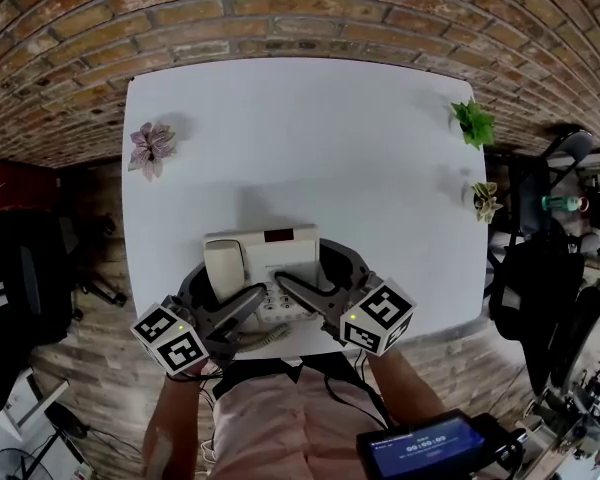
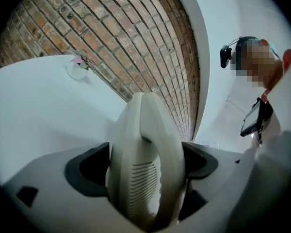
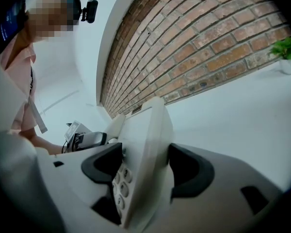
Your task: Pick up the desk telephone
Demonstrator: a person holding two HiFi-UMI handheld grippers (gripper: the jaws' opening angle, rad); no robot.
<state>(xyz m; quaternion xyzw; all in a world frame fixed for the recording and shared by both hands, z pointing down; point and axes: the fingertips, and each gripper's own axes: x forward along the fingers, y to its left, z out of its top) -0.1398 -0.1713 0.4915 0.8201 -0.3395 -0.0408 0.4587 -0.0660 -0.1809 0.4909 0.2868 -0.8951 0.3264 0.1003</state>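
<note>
A beige desk telephone [image 1: 270, 251] sits near the front edge of the white table [image 1: 310, 138], its handset [image 1: 223, 266] lying along its left side. My left gripper [image 1: 224, 288] reaches in from the front left. In the left gripper view the handset [image 2: 145, 154] stands between the dark pads [image 2: 85, 171], which press on both of its sides. My right gripper [image 1: 320, 278] comes in from the front right. In the right gripper view the telephone's body [image 3: 145, 140] with its keypad [image 3: 121, 186] fills the gap, and both pads [image 3: 191, 171] lie against it.
A pink flower [image 1: 152, 146] lies at the table's left edge. Two small potted plants [image 1: 473, 121] [image 1: 486, 199] stand at the right edge. Black chairs [image 1: 25, 268] flank the table, and a brick wall [image 1: 280, 8] runs behind it. A device with a lit screen [image 1: 425, 448] hangs at my waist.
</note>
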